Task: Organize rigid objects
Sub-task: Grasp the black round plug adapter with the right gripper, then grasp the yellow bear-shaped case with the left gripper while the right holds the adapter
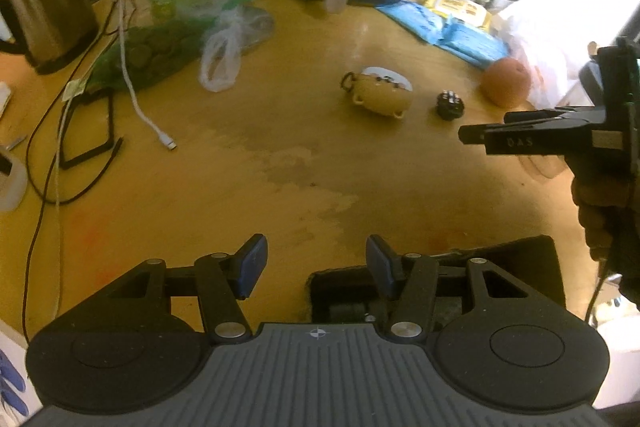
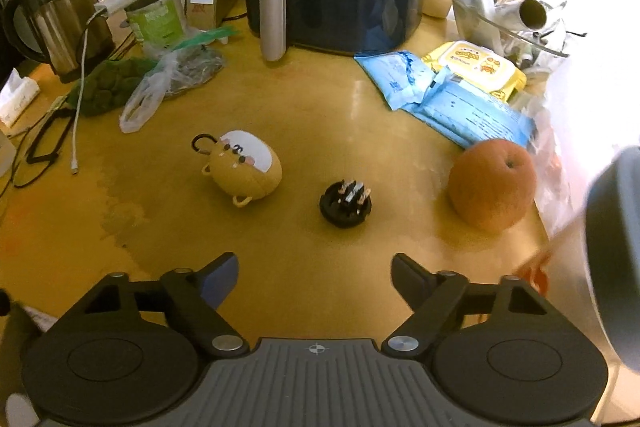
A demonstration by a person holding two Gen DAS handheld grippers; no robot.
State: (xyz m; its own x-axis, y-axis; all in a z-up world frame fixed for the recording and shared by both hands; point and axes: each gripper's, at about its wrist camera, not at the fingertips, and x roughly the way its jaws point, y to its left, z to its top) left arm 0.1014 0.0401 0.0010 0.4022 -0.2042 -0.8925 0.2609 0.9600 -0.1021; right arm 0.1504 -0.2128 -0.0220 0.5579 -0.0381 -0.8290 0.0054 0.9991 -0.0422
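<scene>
Progress: apparently nothing sorted yet.
Left gripper (image 1: 316, 265): jaws apart, empty.
Right gripper (image 2: 314, 277): jaws wide, empty.
Items: tan bear-shaped case (image 2: 240, 169), round black plug (image 2: 346, 203), orange fruit (image 2: 492, 183) loose mid yellow worktop (image 2: 320, 107), apart.

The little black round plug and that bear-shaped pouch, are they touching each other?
Apart. In the right wrist view, bare yellow tabletop shows plainly between the bear-shaped pouch and the black round plug.
</scene>
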